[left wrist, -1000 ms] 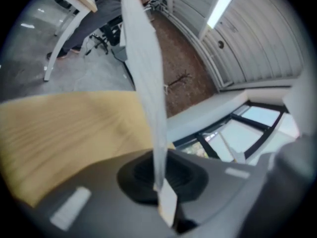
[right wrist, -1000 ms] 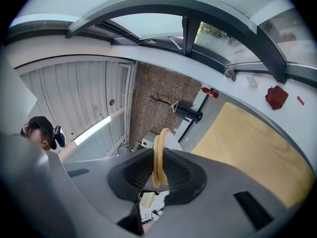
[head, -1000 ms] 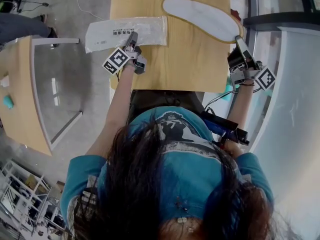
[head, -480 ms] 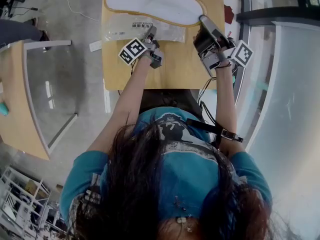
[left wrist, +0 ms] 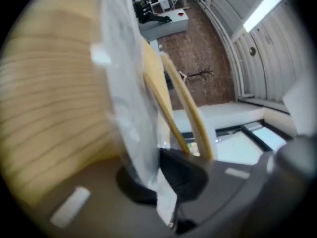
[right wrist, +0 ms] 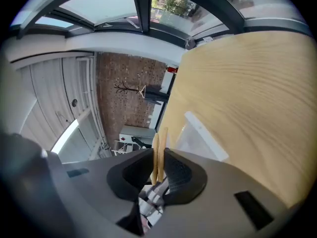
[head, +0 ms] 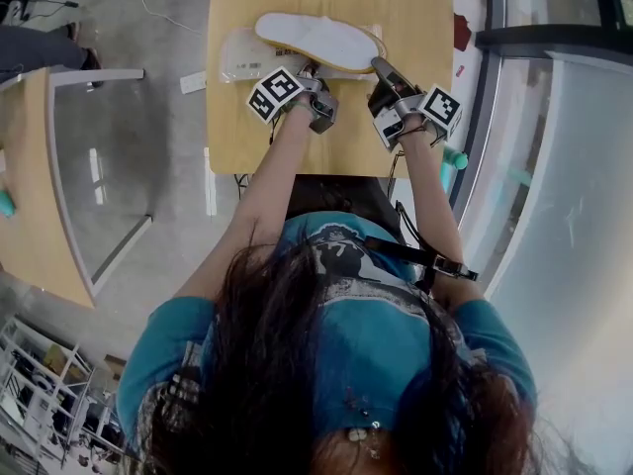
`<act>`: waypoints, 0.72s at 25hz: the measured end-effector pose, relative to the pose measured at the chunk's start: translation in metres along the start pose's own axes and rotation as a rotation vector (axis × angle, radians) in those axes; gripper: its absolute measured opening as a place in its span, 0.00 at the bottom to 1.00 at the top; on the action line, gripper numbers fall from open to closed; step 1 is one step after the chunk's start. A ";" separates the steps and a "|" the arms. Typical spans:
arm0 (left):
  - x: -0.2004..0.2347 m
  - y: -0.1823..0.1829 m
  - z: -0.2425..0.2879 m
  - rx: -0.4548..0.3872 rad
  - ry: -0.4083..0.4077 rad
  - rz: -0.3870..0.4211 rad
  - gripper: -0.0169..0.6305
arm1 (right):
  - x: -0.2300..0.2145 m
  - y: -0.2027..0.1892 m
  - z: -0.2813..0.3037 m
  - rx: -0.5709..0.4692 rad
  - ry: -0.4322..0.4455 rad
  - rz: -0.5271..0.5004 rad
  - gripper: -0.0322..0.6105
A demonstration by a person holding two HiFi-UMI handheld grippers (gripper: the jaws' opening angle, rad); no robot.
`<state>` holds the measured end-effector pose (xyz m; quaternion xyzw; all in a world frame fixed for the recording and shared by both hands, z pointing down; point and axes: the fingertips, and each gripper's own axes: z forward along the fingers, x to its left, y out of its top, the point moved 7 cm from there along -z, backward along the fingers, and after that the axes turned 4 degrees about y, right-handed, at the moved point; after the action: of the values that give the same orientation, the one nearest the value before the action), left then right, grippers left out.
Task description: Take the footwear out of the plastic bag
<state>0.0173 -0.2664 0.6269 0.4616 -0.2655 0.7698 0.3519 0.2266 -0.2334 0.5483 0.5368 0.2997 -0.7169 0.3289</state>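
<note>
White, tan-edged flat slipper [head: 316, 40] has swung over the clear plastic bag [head: 237, 59]; right gripper [head: 378, 65] pinches its rim, left gripper [head: 310, 69] clamps the bag.

**Head view:** from above your own head you look steeply down on the table [head: 415, 8], far enough off to take in both arms.

**Left gripper [head: 309, 67] view, right gripper [head: 380, 65] view:** each looks along its own jaws from close behind, rolled sideways, across the tabletop.

**Shared:** all three views show the table and the footwear [head: 316, 40]. The head and left gripper views also share the plastic bag [head: 237, 55].
</note>
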 end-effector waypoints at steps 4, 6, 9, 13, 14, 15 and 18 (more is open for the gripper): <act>0.000 0.000 -0.001 0.064 -0.019 -0.019 0.06 | -0.013 0.000 0.003 -0.022 -0.030 -0.027 0.15; 0.001 0.001 -0.004 0.094 -0.022 -0.037 0.09 | -0.017 0.000 0.006 -0.024 -0.057 -0.043 0.15; -0.002 0.001 -0.007 0.138 -0.058 -0.069 0.24 | -0.025 0.004 0.007 -0.034 -0.089 -0.037 0.16; -0.006 0.001 -0.014 0.177 -0.077 -0.104 0.41 | -0.037 0.007 0.006 -0.024 -0.121 -0.040 0.16; -0.005 0.003 -0.018 0.174 -0.072 -0.121 0.42 | -0.039 0.006 0.005 -0.018 -0.132 -0.050 0.16; -0.005 0.004 -0.023 0.169 -0.071 -0.152 0.46 | -0.042 0.004 0.005 -0.007 -0.147 -0.069 0.16; -0.009 0.010 -0.039 0.149 -0.096 -0.269 0.53 | -0.045 -0.004 0.006 0.040 -0.185 -0.130 0.16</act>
<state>-0.0083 -0.2465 0.6013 0.5541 -0.1599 0.7103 0.4035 0.2289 -0.2290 0.5939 0.4543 0.2879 -0.7890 0.2969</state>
